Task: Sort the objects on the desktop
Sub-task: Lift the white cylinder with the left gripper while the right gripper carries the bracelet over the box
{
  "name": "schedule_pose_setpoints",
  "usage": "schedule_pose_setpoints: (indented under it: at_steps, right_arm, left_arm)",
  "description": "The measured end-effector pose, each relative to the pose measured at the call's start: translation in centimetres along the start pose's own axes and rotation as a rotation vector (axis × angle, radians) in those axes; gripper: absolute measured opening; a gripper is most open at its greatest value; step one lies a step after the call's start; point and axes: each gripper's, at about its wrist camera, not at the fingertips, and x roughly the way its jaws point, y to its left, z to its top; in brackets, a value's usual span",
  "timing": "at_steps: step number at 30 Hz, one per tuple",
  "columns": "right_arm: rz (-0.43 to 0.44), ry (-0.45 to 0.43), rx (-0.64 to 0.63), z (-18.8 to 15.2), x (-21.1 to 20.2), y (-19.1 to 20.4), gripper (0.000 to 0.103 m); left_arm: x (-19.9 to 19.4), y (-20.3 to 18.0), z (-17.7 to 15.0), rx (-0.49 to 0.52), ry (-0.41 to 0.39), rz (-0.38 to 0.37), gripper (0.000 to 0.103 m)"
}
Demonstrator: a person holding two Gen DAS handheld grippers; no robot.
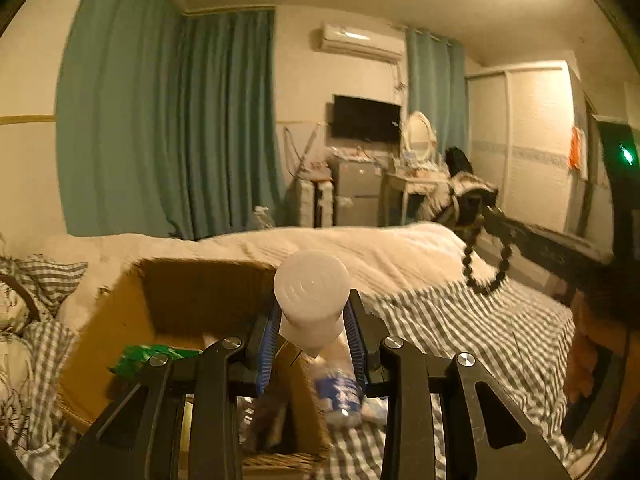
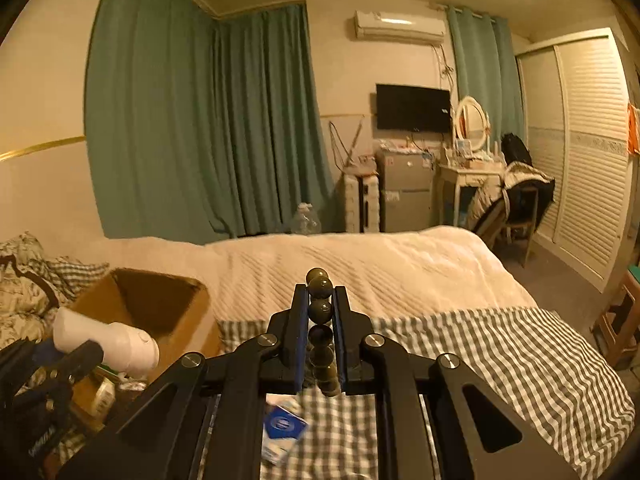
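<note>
My left gripper [image 1: 312, 320] is clamped on a white plastic bottle [image 1: 311, 296], its blue-padded fingers [image 1: 267, 344] pressing the narrow waist below the broad round cap; the bottle is held in the air above the open cardboard box [image 1: 120, 308] that stands on the bed [image 1: 460, 320]. Inside the box I see a green packet [image 1: 156, 354] against the near wall; the rest of its contents are too blurred to name. A blue-and-white wrapped item [image 1: 338, 390] lies on the checked sheet just beside the box. My right gripper [image 2: 320, 300] is closed narrowly on a string of dark round beads [image 2: 320, 308], several beads stacked between the fingers and one above the tips; in the left view the loop hangs free over the bed. A blue-and-white packet [image 2: 282, 426] lies on the sheet below it.
</note>
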Motion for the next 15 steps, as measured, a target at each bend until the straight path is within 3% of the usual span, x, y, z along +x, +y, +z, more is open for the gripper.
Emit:
schedule_pose_setpoints:
  at_steps: [15]
  right_arm:
    - [0.119, -0.087, -0.05, 1.9, -1.8, 6.9, 0.011]
  left_arm:
    - [-2.5, 6.5, 4.0, -0.032, -0.07, 0.168, 0.032]
